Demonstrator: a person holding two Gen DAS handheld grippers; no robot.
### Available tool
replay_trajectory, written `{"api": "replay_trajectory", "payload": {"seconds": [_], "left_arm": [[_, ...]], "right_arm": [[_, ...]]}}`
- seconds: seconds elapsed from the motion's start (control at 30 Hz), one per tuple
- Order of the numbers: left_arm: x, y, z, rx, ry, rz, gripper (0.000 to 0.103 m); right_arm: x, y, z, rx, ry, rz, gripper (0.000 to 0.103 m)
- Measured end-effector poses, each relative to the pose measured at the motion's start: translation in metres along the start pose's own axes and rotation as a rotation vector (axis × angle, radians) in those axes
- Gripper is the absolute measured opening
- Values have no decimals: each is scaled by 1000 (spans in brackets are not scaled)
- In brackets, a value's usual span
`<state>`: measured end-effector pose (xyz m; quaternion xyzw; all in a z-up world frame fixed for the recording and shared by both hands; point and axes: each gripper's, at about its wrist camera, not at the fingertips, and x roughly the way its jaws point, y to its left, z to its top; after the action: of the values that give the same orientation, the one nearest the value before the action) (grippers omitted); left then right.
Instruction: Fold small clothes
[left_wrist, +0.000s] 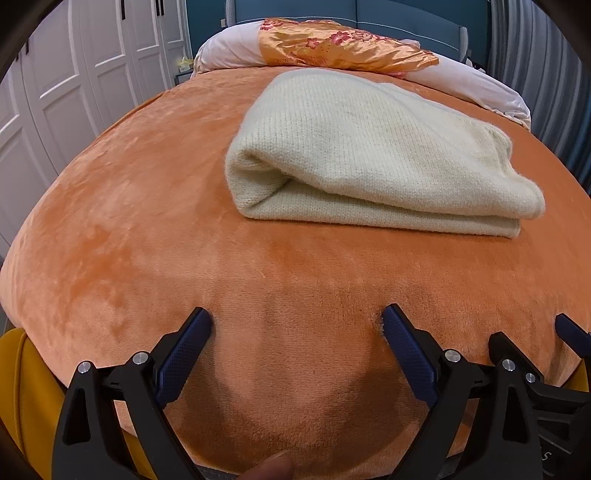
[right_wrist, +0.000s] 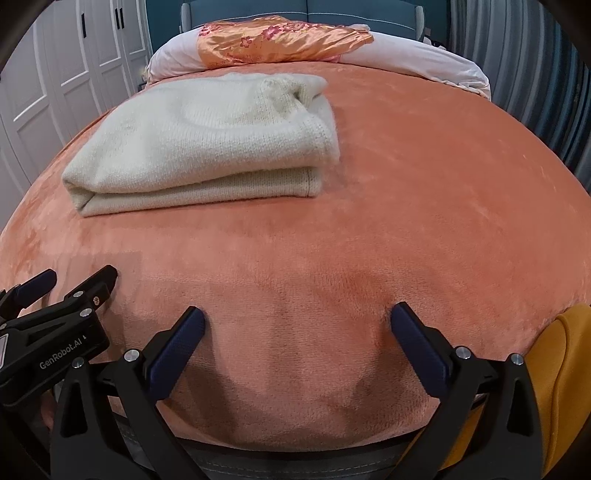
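A cream knitted sweater (left_wrist: 373, 155) lies folded in a thick stack on the orange bed cover (left_wrist: 147, 229). It also shows in the right wrist view (right_wrist: 207, 144), at the upper left. My left gripper (left_wrist: 297, 323) is open and empty, low over the cover near the bed's front edge, well short of the sweater. My right gripper (right_wrist: 297, 319) is open and empty too, beside the left one, also apart from the sweater. The left gripper shows at the left edge of the right wrist view (right_wrist: 79, 277).
A pink pillow with an orange floral satin cloth (left_wrist: 343, 44) lies at the head of the bed. White wardrobe doors (left_wrist: 74, 74) stand to the left. A yellow cloth (right_wrist: 561, 376) hangs at the bed's front edge. A grey curtain (right_wrist: 517, 55) is at the right.
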<state>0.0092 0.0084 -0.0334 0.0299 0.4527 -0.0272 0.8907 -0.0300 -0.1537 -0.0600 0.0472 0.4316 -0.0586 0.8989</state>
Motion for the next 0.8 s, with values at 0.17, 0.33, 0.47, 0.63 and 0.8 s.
{"api": "replay_trajectory", "payload": {"seconds": [0.17, 0.33, 0.47, 0.63, 0.8], "left_arm": [[1, 0, 0, -9, -9, 8, 93], [1, 0, 0, -12, -18, 16, 94], [2, 2, 0, -23, -12, 24, 98], [2, 1, 0, -20, -14, 28, 98], [2, 1, 0, -18, -15, 30, 98]], "right_arm": [[1, -1, 1, -2, -7, -4, 98], [3, -2, 3, -2, -7, -1, 98], [3, -2, 5, -3, -6, -1, 98], [3, -1, 5, -4, -7, -3, 98], [3, 0, 4, -3, -6, -3, 98]]}}
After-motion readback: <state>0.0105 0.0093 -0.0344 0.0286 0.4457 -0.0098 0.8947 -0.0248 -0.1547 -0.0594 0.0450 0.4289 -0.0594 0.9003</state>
